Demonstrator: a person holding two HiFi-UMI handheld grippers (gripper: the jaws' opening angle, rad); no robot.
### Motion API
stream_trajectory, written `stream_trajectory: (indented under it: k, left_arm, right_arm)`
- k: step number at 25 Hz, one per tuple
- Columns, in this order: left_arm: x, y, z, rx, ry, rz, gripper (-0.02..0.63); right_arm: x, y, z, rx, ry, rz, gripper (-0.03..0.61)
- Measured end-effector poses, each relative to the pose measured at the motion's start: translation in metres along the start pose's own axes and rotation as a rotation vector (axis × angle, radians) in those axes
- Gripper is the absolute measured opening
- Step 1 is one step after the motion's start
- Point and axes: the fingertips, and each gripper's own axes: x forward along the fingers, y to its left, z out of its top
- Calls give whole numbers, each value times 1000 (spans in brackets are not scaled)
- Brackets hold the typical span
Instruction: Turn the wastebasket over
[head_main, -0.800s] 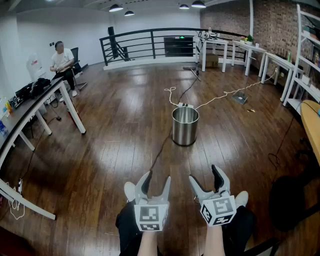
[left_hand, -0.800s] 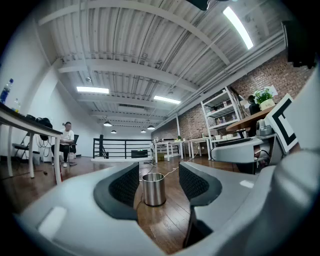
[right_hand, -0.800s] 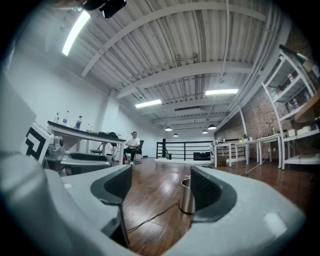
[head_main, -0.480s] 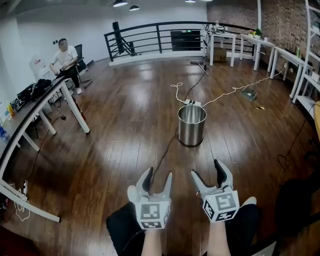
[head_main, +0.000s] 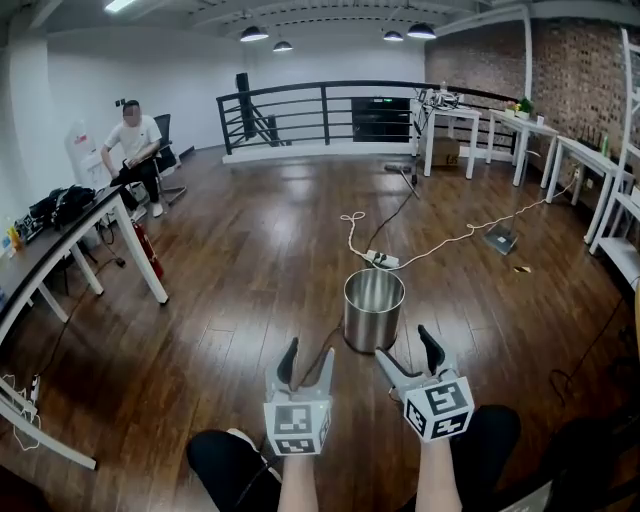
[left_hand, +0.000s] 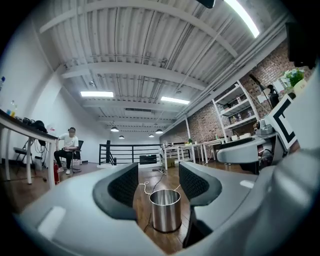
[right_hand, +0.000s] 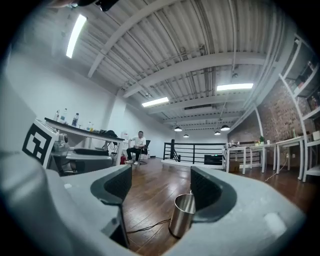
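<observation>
light: bright, even, ceiling lamps (head_main: 253, 34) | glare: sheen on floor (head_main: 250, 250) | edges: fisheye-bent, dark corners | focus: sharp

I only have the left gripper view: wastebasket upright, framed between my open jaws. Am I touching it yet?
Observer: No. The head view shows the left gripper short of the wastebasket, with floor between them.
Operator: And the right gripper?
Observer: The right gripper is level with the left, jaws apart and empty, also short of the basket.
Operator: Anything behind the basket?
Observer: A white power strip lies on the floor just beyond it; contact I cannot judge.
</observation>
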Motion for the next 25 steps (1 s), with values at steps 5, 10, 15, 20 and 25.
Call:
stream_trajectory:
  k: [5, 10, 15, 20, 25]
  left_arm:
    - [58, 16, 24, 6, -50, 38, 285]
    - [110, 24, 22, 8, -58, 57, 288]
    - [172, 26, 11, 3, -54, 61, 288]
    - [224, 48, -13, -7, -11, 76, 288]
    - [259, 71, -39, -11, 29, 99, 288]
  right_arm:
    - [58, -39, 30, -56, -50, 41, 354]
    - [97, -67, 38, -124, -57, 66, 343]
    - [151, -107, 6, -171, 53, 98, 333]
    - [213, -124, -32, -149, 165, 165, 333]
    - [271, -111, -97, -142, 321, 303, 258]
